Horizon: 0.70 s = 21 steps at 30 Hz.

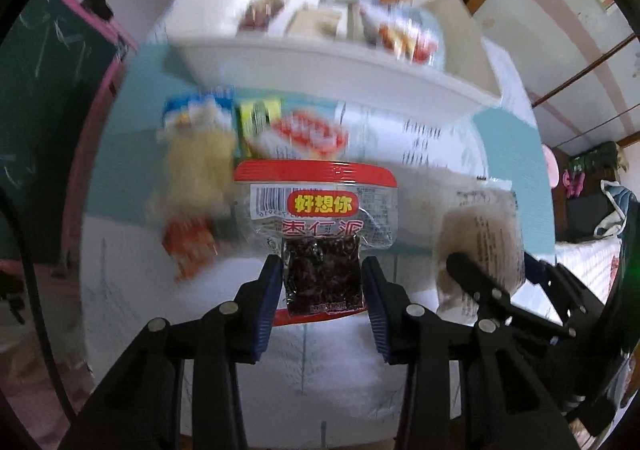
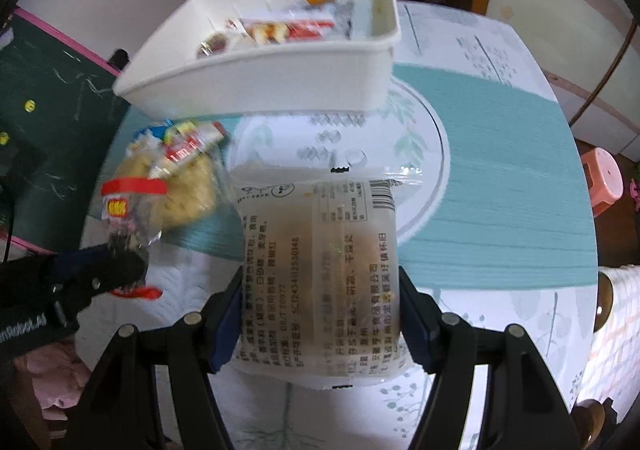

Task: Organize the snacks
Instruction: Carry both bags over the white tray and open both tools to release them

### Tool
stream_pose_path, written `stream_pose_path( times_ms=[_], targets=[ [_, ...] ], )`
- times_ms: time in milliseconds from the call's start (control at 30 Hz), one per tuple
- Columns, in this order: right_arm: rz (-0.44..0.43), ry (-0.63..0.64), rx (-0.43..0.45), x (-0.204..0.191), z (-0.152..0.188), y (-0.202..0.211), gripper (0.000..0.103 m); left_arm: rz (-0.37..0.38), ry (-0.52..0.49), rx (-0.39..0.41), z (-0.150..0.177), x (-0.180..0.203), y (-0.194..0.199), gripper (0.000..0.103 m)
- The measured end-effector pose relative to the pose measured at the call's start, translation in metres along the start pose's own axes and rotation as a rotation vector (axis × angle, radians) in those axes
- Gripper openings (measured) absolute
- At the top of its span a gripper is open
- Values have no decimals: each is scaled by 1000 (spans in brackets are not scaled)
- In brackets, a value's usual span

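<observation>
My left gripper [image 1: 322, 276] is shut on a clear snack packet with red ends and a dark filling [image 1: 320, 234], held above the table. That packet [image 2: 128, 210] and the left gripper [image 2: 120, 270] also show at the left of the right wrist view. My right gripper [image 2: 320, 302] is shut on a larger white-printed packet with a brownish cake inside [image 2: 320, 266], which also appears at the right of the left wrist view as the cake packet [image 1: 480, 238]. A white bin [image 2: 260, 74] at the back holds several snacks; the same bin [image 1: 320, 62] looks blurred in the left wrist view.
A loose pile of snack packets [image 2: 176, 170] lies on the round table left of centre, in front of the bin. The tablecloth [image 2: 500, 190] is teal and white. A green chalkboard [image 2: 48, 110] stands left, a pink stool [image 2: 604, 178] right.
</observation>
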State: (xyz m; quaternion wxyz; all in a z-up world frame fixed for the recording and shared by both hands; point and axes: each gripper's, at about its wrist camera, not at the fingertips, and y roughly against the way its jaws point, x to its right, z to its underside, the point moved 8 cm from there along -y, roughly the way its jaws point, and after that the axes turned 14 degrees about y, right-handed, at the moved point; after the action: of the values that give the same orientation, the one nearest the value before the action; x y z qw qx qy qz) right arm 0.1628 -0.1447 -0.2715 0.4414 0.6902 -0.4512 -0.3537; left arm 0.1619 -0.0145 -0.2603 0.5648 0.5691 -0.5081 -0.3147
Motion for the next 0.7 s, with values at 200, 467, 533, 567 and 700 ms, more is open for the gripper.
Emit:
stream_pose_path(
  times_ms=[200, 467, 533, 567, 700],
  targets=[
    [-15, 24, 102, -10, -43, 33, 68, -3, -53, 136, -51, 2, 41, 39],
    [12, 33, 248, -2, -115, 77, 68, -18, -118, 263, -121, 22, 71, 39],
    [24, 23, 274, 4, -132, 84, 68, -27, -133, 292, -138, 26, 78, 39],
    [31, 19, 282, 6, -139, 86, 68, -29, -140, 308, -147, 28, 82, 40],
    [67, 7, 321, 16, -168, 95, 68, -42, -160, 358, -174, 37, 93, 40]
  ],
)
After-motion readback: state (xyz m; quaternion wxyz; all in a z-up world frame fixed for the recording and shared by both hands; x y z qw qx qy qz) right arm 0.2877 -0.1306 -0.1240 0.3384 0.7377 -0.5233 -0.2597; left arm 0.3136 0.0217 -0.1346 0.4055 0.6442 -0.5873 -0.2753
